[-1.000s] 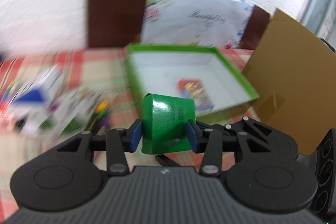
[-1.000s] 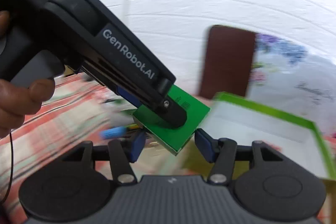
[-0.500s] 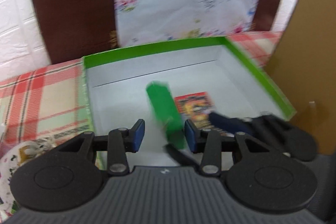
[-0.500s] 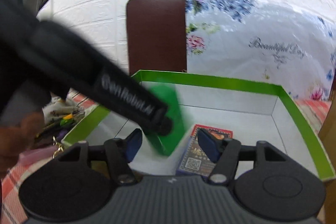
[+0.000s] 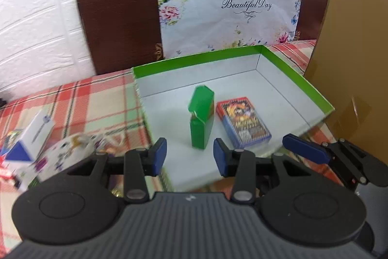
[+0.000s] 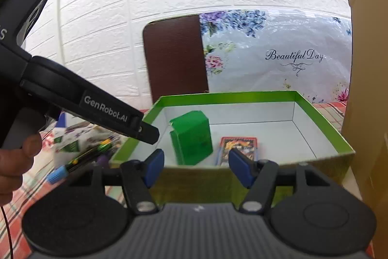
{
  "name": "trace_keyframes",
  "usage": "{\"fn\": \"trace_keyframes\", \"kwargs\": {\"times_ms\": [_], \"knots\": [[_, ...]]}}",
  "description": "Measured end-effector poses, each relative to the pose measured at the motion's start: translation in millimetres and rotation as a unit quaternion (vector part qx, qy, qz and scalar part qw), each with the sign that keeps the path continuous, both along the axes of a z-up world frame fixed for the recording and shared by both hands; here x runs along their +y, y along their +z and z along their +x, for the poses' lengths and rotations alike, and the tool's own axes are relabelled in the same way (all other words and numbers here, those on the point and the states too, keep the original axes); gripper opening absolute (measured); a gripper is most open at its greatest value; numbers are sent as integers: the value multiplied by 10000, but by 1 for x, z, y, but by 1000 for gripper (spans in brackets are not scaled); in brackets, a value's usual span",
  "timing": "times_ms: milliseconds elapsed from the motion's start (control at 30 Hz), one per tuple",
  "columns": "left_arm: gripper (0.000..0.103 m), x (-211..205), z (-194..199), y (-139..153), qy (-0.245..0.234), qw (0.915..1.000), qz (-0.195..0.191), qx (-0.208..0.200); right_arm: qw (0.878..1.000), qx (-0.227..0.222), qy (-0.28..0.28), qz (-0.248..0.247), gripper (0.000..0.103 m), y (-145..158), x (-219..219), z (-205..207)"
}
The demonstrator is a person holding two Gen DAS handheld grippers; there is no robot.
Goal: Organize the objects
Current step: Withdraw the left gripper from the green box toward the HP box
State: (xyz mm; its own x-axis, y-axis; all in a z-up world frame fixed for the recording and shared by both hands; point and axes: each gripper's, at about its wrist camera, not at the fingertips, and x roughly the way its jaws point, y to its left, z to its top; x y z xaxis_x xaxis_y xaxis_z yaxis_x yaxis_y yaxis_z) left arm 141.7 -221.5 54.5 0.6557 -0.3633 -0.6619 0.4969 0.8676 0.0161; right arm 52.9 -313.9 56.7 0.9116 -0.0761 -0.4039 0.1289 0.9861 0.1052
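Inside one green tray [image 5: 312,91]: one green box [image 5: 201,120], one card deck [image 5: 243,121]; both tools' jaws apart, empty

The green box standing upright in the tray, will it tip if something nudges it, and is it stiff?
The green box probably tips easily: it stands on its narrow end, taller than its base, touching nothing. It looks like thin folded card with its top flap ajar, so likely light and crushable under a hard squeeze. On the tray's smooth white floor it may slide toward the card deck.
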Motion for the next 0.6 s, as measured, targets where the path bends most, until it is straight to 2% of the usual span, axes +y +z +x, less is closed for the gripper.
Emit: {"fn": "trace_keyframes", "kwargs": {"times_ms": [300, 600], "knots": [[45, 35, -32, -2, 389, 9988, 276, -102, 9989, 211, 420, 9, 61, -2, 44, -24], [45, 85, -37, -10, 952, 9951, 270, 10, 9962, 353, 801, -38, 61, 2, 83, -28]]}}
